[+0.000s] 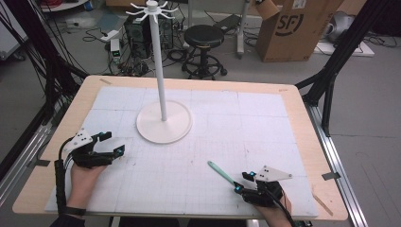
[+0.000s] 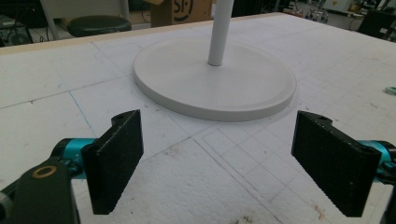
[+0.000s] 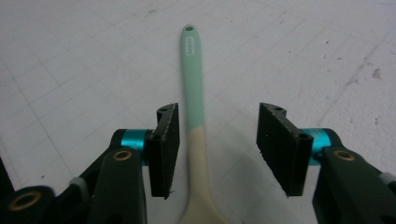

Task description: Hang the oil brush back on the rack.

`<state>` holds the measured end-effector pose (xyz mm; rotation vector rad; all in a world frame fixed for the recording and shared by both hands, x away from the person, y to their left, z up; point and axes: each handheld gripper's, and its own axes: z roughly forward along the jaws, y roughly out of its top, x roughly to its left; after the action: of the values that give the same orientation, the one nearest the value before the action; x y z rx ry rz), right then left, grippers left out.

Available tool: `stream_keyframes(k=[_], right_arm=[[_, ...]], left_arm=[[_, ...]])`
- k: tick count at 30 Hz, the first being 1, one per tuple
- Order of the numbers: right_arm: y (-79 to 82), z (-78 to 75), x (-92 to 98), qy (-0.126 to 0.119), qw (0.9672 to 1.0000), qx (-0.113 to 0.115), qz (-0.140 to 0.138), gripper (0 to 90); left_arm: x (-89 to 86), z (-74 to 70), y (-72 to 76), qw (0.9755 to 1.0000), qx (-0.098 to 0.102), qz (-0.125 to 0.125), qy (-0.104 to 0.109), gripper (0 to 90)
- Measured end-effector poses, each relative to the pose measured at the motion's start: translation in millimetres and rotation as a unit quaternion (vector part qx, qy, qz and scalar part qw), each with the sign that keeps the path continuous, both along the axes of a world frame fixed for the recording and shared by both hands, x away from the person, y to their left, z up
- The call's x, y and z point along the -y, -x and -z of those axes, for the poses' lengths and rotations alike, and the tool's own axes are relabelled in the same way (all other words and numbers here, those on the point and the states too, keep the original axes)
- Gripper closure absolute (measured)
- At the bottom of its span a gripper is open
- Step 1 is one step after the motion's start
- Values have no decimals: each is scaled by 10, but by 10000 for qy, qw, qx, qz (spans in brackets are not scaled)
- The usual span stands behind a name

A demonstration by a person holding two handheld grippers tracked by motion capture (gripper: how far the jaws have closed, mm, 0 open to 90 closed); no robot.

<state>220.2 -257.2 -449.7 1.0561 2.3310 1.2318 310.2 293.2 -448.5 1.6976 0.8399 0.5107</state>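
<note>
Here's the spoon (image 3: 192, 84), flat on the white gridded mat (image 1: 213, 142) near the front right of the table (image 1: 302, 118). Its handle is mint green from the tip down, turning cream toward the bowl end, with a small hanging hole and a little raised label near the tip. In the high view the spoon (image 1: 220, 172) lies on a diagonal: handle tip up and to the left, toward the white stand (image 1: 163, 120), the other end tucked under the right gripper (image 1: 242, 183).

That right gripper (image 3: 217, 149) straddles the cream neck, jaws on either side; the left pad sits just beside the handle, the right one apart from it, so nothing is clamped.

The left gripper (image 1: 113, 143) rests at the mat's left edge, jaws spread wide, empty, facing the stand's round base (image 2: 215, 81).
</note>
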Motion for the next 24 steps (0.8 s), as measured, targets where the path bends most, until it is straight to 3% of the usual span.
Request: stream_keyframes(k=[6,11,18,24], right_arm=[[21,18,-33,161,9998,-65,-86,612],[35,16,-43,267,9996,-82,-64,641],[71,1,-97,505,9987,27,-115,714],[66,0,-102,460,9989,-62,-54,747]], left_arm=[[2,-1,0,10000,4,-2,-16,175],[3,-1,0,10000,8,-7,-35,176],[9,0,2,10000,4,-29,-38,178],[17,-1,3,10000,5,-62,-77,178]])
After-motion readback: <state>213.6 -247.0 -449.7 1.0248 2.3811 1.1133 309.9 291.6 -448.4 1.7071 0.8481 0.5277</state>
